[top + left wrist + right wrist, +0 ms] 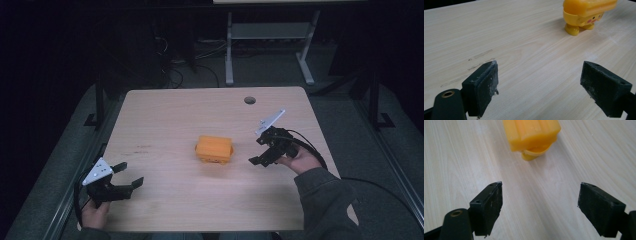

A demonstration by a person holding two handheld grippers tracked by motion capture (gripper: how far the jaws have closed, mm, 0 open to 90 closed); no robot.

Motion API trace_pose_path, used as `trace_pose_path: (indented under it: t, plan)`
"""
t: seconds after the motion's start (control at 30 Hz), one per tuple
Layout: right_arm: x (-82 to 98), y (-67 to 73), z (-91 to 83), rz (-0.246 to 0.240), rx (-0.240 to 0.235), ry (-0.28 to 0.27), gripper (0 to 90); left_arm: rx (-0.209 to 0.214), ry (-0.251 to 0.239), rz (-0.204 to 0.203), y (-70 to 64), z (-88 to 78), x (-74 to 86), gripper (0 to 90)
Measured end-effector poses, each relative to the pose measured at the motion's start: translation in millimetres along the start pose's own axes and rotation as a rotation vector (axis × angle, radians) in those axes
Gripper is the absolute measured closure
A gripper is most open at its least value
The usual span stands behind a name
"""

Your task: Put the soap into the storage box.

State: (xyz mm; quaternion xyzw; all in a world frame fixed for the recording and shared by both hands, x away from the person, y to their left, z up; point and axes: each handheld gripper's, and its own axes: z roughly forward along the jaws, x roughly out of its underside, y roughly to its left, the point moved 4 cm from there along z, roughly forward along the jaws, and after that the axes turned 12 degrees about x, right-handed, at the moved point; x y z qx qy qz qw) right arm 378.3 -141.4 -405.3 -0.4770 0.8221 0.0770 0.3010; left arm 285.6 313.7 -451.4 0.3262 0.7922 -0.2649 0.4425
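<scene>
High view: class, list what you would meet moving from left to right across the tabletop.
Left gripper → orange toy box → round cable hole → right gripper, all on or over the wooden table.

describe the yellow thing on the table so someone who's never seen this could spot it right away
Start at the pale wooden table and look to its middle, between the two hand-held grippers. There stands a small orange-yellow toy box on stubby feet, with a ridged lid and a little cartoon face with pink cheeks. It is the table's sole brightly coloured item.
</scene>
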Motion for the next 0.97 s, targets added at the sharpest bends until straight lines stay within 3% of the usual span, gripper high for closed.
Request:
trace_pose_path:
  t: [0.4,0.7,0.87,0.97]
  plan:
    - [36.3,2.9,-5.5,0.063,0.007,0.011,19.3,0.0,0.01,0.003,-1.0,0.5,0.3,14.3]
    - [76.0,13.1,-6.6,0.133,0.013,0.019,18.6,0.007,0.018,0.002,-2.8,1.5,1.2,14.3]
    - [103.4,28.7,-10.7,0.171,0.049,-0.03,17.2,0.011,0.03,0.002,-4.0,4.2,2.8,14.3]
    - [120.6,42.5,-15.3,0.208,0.093,-0.109,15.5,0.012,0.037,0.011,-4.7,4.8,3.1,14.3]
